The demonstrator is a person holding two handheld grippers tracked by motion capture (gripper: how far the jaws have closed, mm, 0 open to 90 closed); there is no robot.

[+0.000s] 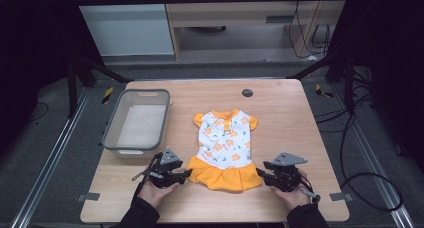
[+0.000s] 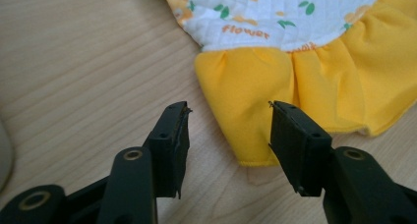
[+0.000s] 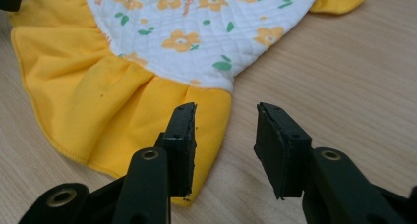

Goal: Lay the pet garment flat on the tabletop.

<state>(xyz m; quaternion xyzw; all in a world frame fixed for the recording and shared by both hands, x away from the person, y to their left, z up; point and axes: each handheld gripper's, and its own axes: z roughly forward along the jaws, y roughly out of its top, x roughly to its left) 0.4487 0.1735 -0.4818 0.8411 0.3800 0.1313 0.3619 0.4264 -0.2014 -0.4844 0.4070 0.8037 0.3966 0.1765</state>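
Observation:
A small dress lies flat on the wooden table, white with orange flowers, orange collar, sleeves and ruffled skirt. My left gripper sits at the skirt's left bottom corner, open, its jaws straddling the yellow hem corner. My right gripper is at the skirt's right bottom corner, also open, with the hem corner at its left jaw. In the left gripper view the left gripper holds nothing. The right gripper in its own view holds nothing.
A grey plastic basin stands empty to the left of the dress. A round dark cable port sits near the table's far edge. Black frame legs and cables surround the table on the floor.

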